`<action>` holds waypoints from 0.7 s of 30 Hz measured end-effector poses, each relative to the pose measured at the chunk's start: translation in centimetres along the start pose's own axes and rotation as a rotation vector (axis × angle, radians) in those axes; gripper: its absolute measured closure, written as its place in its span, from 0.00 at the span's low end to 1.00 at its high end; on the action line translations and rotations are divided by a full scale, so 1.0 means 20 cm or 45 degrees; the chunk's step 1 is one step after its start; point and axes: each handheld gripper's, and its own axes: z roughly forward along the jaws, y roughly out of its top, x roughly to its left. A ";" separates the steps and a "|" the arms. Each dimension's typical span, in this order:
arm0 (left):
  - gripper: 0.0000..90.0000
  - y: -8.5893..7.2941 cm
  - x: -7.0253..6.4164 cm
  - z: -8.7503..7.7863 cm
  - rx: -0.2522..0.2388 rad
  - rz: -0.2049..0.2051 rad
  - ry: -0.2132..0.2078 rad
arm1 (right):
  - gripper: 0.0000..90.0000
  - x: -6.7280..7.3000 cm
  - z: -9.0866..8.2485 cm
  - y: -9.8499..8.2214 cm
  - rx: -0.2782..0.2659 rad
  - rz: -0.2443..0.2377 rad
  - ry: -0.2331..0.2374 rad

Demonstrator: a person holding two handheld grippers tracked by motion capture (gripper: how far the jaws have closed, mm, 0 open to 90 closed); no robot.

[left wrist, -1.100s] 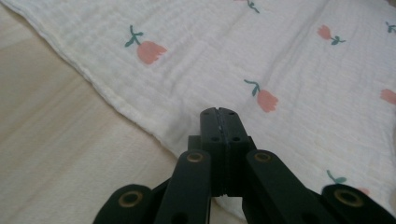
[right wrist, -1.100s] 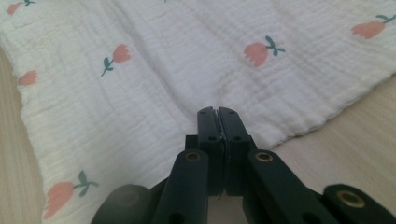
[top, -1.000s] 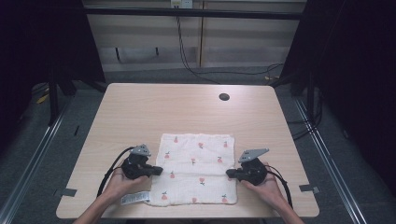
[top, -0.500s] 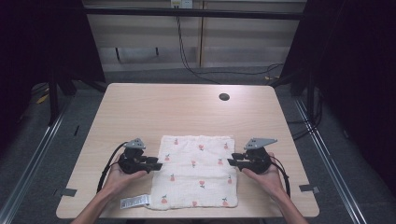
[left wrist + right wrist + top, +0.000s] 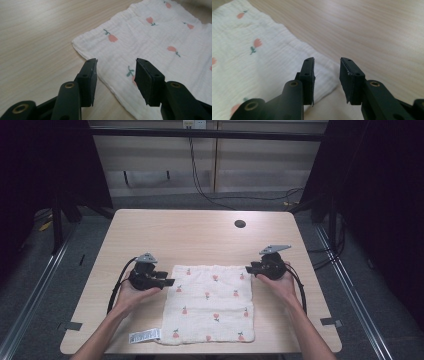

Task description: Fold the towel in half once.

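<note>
Folded muslin cloth [image 5: 210, 302] lies flat, near-centre on table [image 5: 200, 235]. Left gripper [image 5: 169, 282] and right gripper [image 5: 248, 269], jaws just opened and empty, sit by its far corners. Likely light, limp; pinch corners, expect sagging.

Wooden table [image 5: 200, 235] (pale), grey floor [image 5: 45, 275], dark surroundings.
</note>
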 end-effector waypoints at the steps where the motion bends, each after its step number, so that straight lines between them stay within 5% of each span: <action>1: 0.60 0.00 0.01 0.00 -0.016 -0.010 -0.004 | 0.72 0.00 0.02 0.01 0.013 0.000 -0.026; 12: 0.58 0.00 0.05 -0.03 -0.036 -0.018 0.013 | 0.72 -0.06 0.12 0.00 0.042 0.051 -0.029; 19: 0.62 -0.01 0.11 0.02 0.007 -0.028 0.034 | 0.81 -0.04 0.15 0.00 0.064 0.035 -0.026; 21: 0.61 0.00 0.13 0.03 0.008 -0.043 0.038 | 0.92 -0.03 0.16 0.00 0.059 0.037 -0.001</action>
